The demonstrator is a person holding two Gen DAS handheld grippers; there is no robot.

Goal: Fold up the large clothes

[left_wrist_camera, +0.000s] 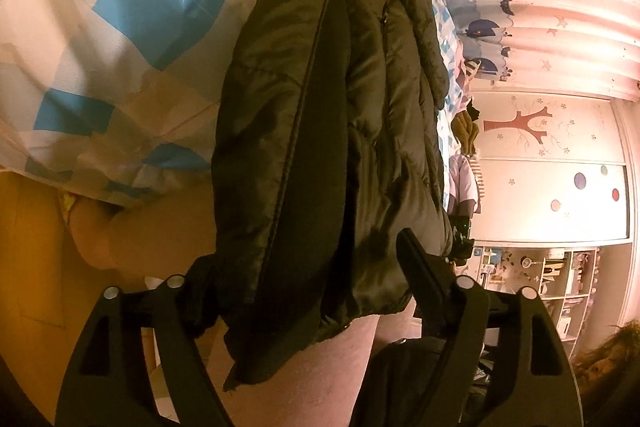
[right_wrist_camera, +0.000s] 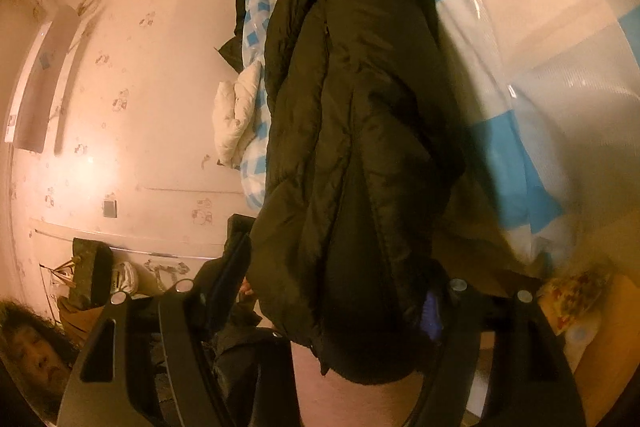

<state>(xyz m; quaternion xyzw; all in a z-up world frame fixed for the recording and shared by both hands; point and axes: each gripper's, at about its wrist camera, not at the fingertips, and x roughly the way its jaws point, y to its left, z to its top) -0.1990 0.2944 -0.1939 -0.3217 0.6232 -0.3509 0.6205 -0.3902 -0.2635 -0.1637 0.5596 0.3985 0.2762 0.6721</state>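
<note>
**Jacket laid down, both grippers let go**

I see the dark padded jacket (left_wrist_camera: pixel 336 131) lying as a long folded bundle on the bed, on top of the blue and white checked cover (left_wrist_camera: pixel 120 39). Its near end hangs a little over the bed edge toward me. In the right wrist view the same jacket (right_wrist_camera: pixel 352 147) fills the middle, with the checked cover (right_wrist_camera: pixel 540 75) beside it.

My left gripper (left_wrist_camera: pixel 300 267) has its jaws wide apart. The jacket end lies between the two fingers, but the right finger stands clearly free of the cloth; the left finger is partly hidden by the fabric, so I cannot tell if it touches. I judge that it holds nothing. My right gripper (right_wrist_camera: pixel 336 291) is also wide open around the jacket's near end, and the pads do not seem to press on it.

I think one fold is just finished and the jacket is released. The bundle is long and narrow, so the next fold probably goes across its length. For this I need to pinch the near end with both grippers, through all the thick layers, and carry it toward the far end. The smooth padded fabric may slip or spring open.
</note>
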